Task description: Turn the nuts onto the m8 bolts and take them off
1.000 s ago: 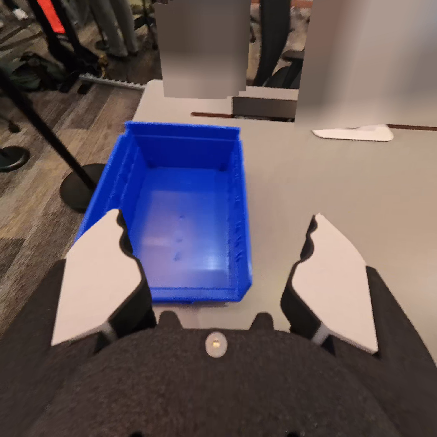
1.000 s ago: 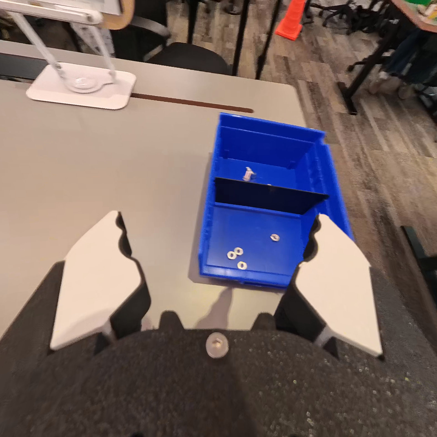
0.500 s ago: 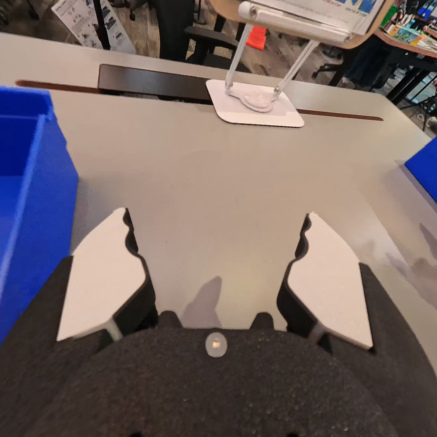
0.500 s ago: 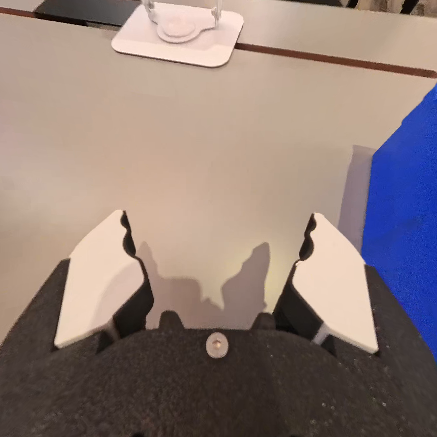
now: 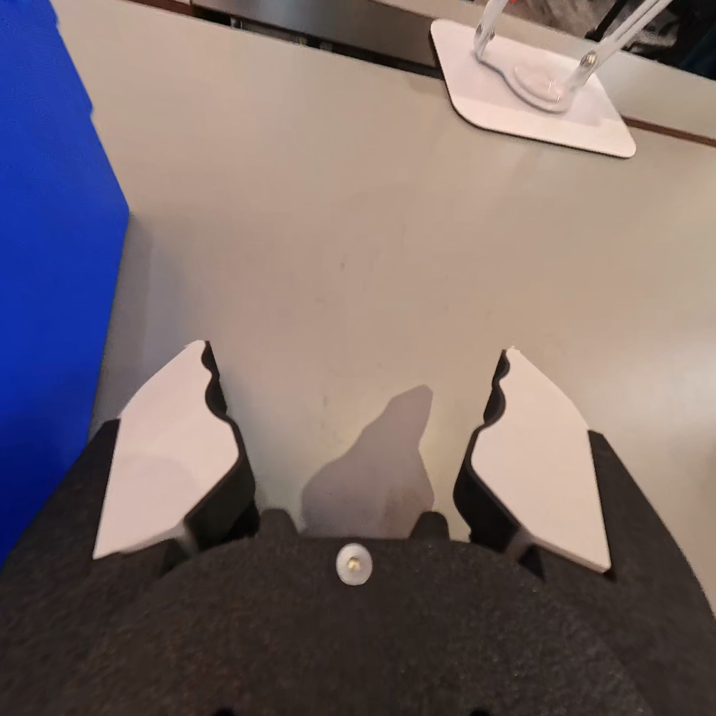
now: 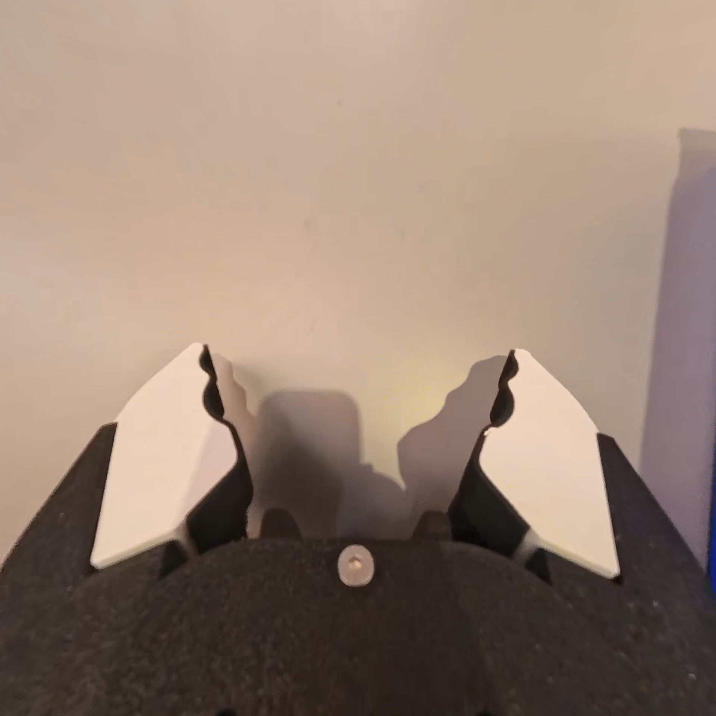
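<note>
My left gripper (image 5: 356,348) is spread wide, nothing between its fingers, just bare table (image 5: 348,232) under it. Blue bin (image 5: 46,232) sits close off its left finger, only the outer wall showing. White stand base (image 5: 534,85) is ahead to the right. My right gripper (image 6: 358,350) is also wide apart, bare, low over the table, its shadow right beneath. A sliver of blue bin (image 6: 712,523) shows at its far right. Nuts and bolts: can't see them in either view.
</note>
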Demonstrator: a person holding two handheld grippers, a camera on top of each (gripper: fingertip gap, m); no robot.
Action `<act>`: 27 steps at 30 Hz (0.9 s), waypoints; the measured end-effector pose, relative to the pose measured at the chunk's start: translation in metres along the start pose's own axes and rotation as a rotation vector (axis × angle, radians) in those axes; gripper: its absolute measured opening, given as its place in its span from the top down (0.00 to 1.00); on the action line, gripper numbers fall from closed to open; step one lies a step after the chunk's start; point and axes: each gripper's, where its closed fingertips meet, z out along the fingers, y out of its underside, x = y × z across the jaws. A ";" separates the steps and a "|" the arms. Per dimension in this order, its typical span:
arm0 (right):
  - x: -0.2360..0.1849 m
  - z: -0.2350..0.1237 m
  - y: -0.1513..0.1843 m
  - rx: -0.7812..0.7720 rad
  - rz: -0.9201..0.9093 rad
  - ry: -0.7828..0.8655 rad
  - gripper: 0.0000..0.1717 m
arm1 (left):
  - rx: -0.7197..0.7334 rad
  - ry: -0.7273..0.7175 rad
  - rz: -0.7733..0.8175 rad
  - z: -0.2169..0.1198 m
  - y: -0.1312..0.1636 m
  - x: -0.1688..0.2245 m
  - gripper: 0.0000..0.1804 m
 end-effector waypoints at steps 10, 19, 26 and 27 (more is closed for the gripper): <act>0.003 0.005 0.009 -0.071 -0.023 0.057 0.21 | -0.126 -0.024 0.010 0.009 0.018 0.002 0.26; 0.010 0.003 0.013 -0.081 0.021 0.111 0.16 | -0.211 -0.205 0.113 0.016 0.027 -0.008 0.32; 0.009 0.001 0.016 -0.080 0.047 0.124 0.17 | -0.212 -0.215 0.107 0.016 0.027 -0.009 0.31; 0.009 0.000 0.016 -0.080 0.049 0.125 0.17 | -0.212 -0.215 0.107 0.015 0.027 -0.009 0.31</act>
